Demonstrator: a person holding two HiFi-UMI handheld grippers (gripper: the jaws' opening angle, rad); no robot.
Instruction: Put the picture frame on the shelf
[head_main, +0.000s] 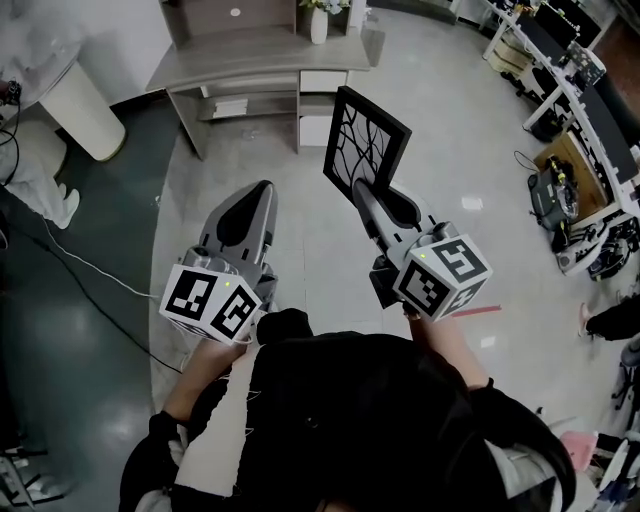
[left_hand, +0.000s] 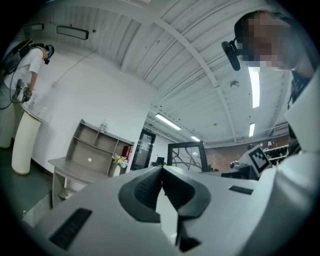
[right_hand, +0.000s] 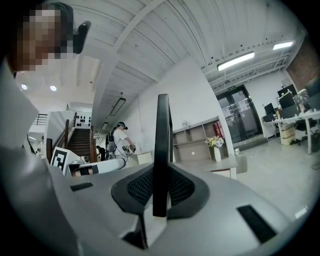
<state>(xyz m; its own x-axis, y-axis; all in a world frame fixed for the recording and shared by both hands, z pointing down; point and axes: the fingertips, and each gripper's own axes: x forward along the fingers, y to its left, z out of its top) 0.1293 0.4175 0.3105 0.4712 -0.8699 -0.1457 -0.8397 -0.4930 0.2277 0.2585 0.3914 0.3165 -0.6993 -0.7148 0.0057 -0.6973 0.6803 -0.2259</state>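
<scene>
The picture frame (head_main: 365, 145) is black, with a white branch pattern behind its glass. My right gripper (head_main: 358, 192) is shut on its lower edge and holds it upright over the floor. In the right gripper view the frame (right_hand: 162, 135) stands edge-on between the ribbed pads of my right gripper (right_hand: 161, 172). My left gripper (head_main: 264, 190) hangs beside it to the left, shut and empty, with its tips meeting (left_hand: 161, 170). The frame (left_hand: 187, 156) shows to its right. The grey shelf unit (head_main: 250, 55) stands ahead across the floor, also in both gripper views (left_hand: 92, 145) (right_hand: 197, 140).
A white vase of flowers (head_main: 318, 22) stands on the unit's right end. A white round pedestal (head_main: 85, 105) is at the left, where a person (left_hand: 30, 65) stands. Cables trail over the dark floor (head_main: 90, 270). Desks and equipment (head_main: 560, 190) line the right side.
</scene>
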